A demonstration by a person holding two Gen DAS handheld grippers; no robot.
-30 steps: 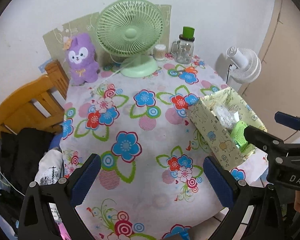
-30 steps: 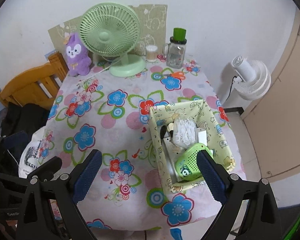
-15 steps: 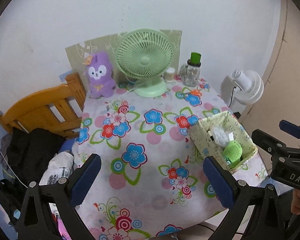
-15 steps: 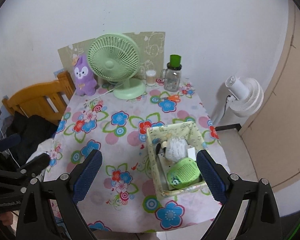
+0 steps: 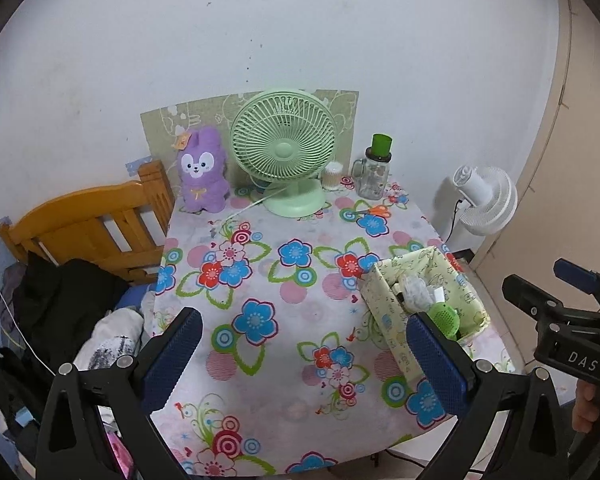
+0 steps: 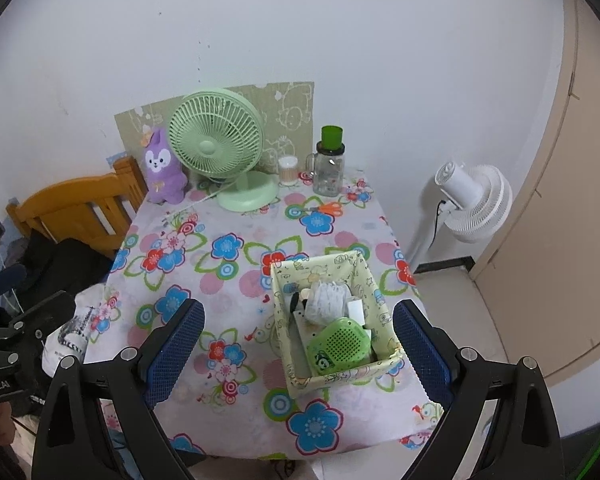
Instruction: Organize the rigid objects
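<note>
Fingers of the left gripper (image 5: 300, 356) stand spread wide and hold nothing in the left wrist view, raised above the near edge of the flowered table (image 5: 260, 280). The yellow-green patterned storage box (image 5: 388, 320) sits at the table's right near corner, holding a green perforated case (image 5: 444, 316), a crumpled white bundle (image 5: 416, 288) and other small pieces. The rigid items look light and stiff; the case seems smooth plastic, best pinched across its narrow sides. The box walls look thin and probably flex, so its rim is a poor handle. At the far edge stand a green desk fan (image 5: 284, 148), a purple plush rabbit (image 5: 202, 176), a small cotton swab pot (image 5: 333, 176) and a glass jar with a green lid (image 5: 374, 168); orange scissors (image 5: 376, 211) lie just in front of the jar. The right gripper (image 5: 572, 288) shows at the frame's right edge.

From the right wrist view, the right gripper (image 6: 298, 348) is likewise wide open and empty, hovering over the storage box (image 6: 364, 276). The green perforated case (image 6: 338, 344) lies at the near end, against the white bundle (image 6: 326, 296), which crowds any grasp. A white floor fan (image 6: 476, 204) stands beside the table, well clear.
</note>
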